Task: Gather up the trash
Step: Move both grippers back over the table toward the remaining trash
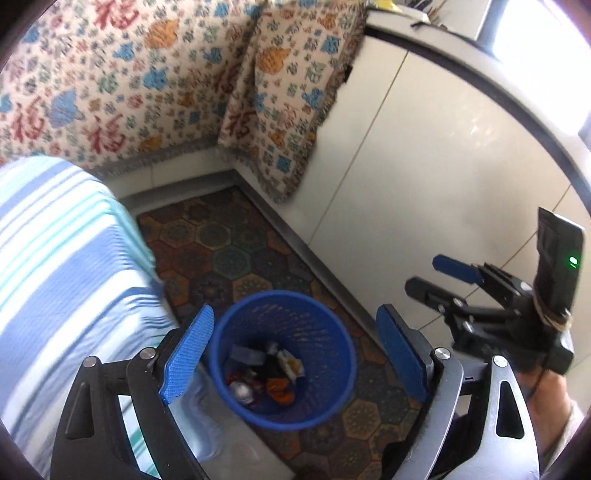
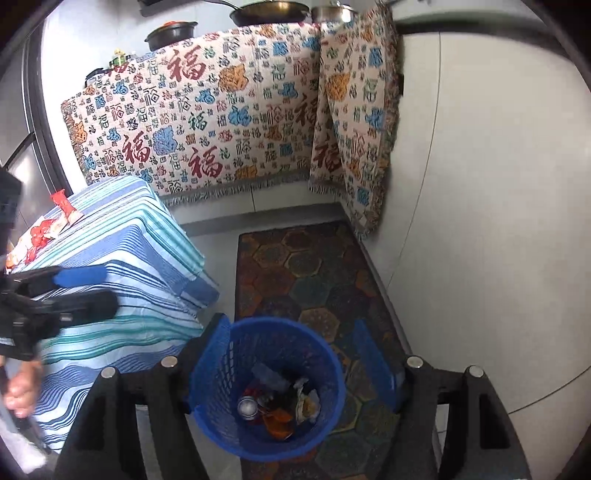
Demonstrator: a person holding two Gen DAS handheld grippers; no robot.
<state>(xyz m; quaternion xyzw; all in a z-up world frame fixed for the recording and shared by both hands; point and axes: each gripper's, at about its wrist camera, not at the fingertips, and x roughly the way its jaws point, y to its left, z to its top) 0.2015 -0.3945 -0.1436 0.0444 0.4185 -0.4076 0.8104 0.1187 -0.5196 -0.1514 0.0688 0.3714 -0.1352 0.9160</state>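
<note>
A blue mesh waste basket (image 1: 332, 332) stands on a patterned rug and holds several pieces of trash (image 1: 264, 376), among them a can and wrappers. It also shows in the right wrist view (image 2: 221, 362). My left gripper (image 1: 295, 354) is open and empty above the basket. My right gripper (image 2: 291, 354) is open and empty above the basket too. The right gripper shows in the left wrist view (image 1: 436, 275) over the white floor. The left gripper shows in the right wrist view (image 2: 96, 288) over the striped cloth. Red and white wrappers (image 2: 44, 229) lie on the striped table.
A table with a blue striped cloth (image 2: 122, 258) stands left of the basket. A counter draped in a patterned blanket (image 2: 221, 122) is behind, with pans (image 2: 269, 9) on top. White cabinet fronts (image 2: 498, 184) run along the right. The hexagon-pattern rug (image 2: 306, 266) covers the floor.
</note>
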